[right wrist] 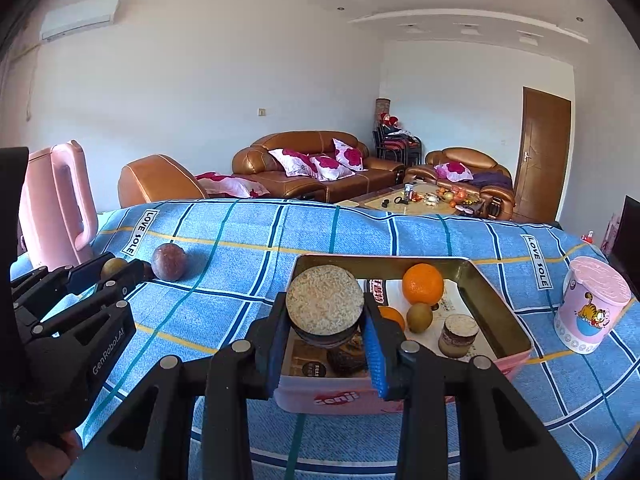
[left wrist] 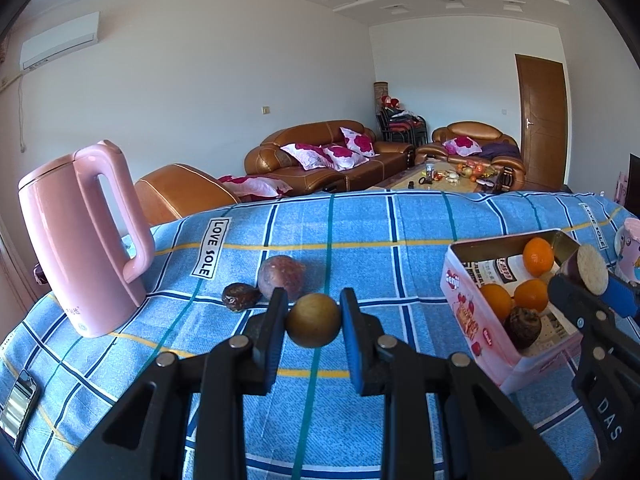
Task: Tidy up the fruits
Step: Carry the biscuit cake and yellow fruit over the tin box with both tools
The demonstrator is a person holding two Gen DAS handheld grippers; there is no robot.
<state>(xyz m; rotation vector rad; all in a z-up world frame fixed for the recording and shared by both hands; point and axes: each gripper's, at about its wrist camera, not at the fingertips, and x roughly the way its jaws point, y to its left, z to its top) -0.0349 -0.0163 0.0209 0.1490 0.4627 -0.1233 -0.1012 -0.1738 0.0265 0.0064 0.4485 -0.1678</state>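
My left gripper [left wrist: 313,312] is shut on a round yellow-green fruit [left wrist: 313,320] just above the blue checked cloth. Beyond it lie a purple passion fruit [left wrist: 280,277] and a dark wrinkled fruit [left wrist: 240,297]. My right gripper [right wrist: 325,332] is shut on a round dark snack with a pale biscuit top [right wrist: 325,300], held over the near end of the pink tin box [right wrist: 332,398]. The box holds oranges [right wrist: 423,283], a small green-brown fruit [right wrist: 419,317], a dark wrinkled fruit [right wrist: 346,361] and a second snack cylinder [right wrist: 459,335]. The box shows at the right of the left wrist view [left wrist: 468,312].
A pink kettle [left wrist: 80,240] stands at the table's left. A pink cartoon cup [right wrist: 592,308] stands right of the box. A phone-like object [left wrist: 18,404] lies at the near left edge. Sofas and a coffee table are beyond the table.
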